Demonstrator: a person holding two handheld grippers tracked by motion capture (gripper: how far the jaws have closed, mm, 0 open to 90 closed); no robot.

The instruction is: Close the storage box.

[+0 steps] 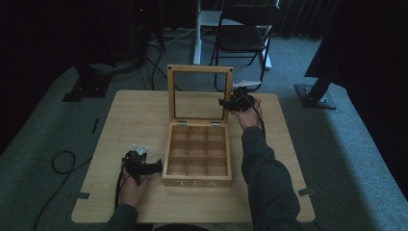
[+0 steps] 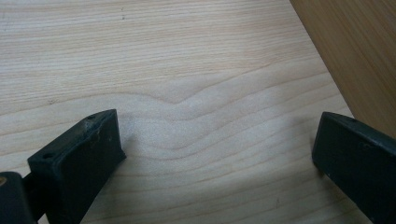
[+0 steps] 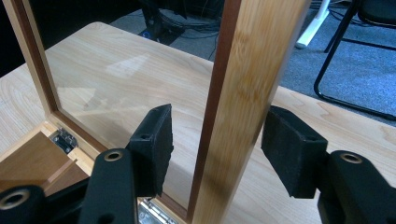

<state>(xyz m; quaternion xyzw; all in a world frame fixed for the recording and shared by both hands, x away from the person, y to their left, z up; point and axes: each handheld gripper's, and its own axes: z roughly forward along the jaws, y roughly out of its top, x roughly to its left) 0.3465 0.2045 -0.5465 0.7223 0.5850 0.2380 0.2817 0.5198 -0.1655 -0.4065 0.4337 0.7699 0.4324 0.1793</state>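
Note:
A wooden tea box (image 1: 197,183) marked "TEA" sits mid-table, its several compartments bare. Its glass-paned lid (image 1: 199,70) stands upright. My right gripper (image 1: 226,102) is at the lid's right side rail. In the right gripper view the rail (image 3: 252,70) stands between the jaws of the right gripper (image 3: 219,128); one pad (image 3: 154,140) is clearly apart from it on the glass side, and the other sits close behind it. My left gripper (image 1: 156,167) rests on the table just left of the box, open with nothing between the jaws (image 2: 217,128). The box wall (image 2: 359,56) is beside it.
The light wooden table (image 1: 134,110) has bare room on the left and front. A black folding chair (image 1: 245,33) and a white post (image 1: 197,29) stand beyond the far edge. Cables (image 1: 62,163) lie on the grey floor at left. A metal hinge (image 3: 65,140) joins the lid to the box.

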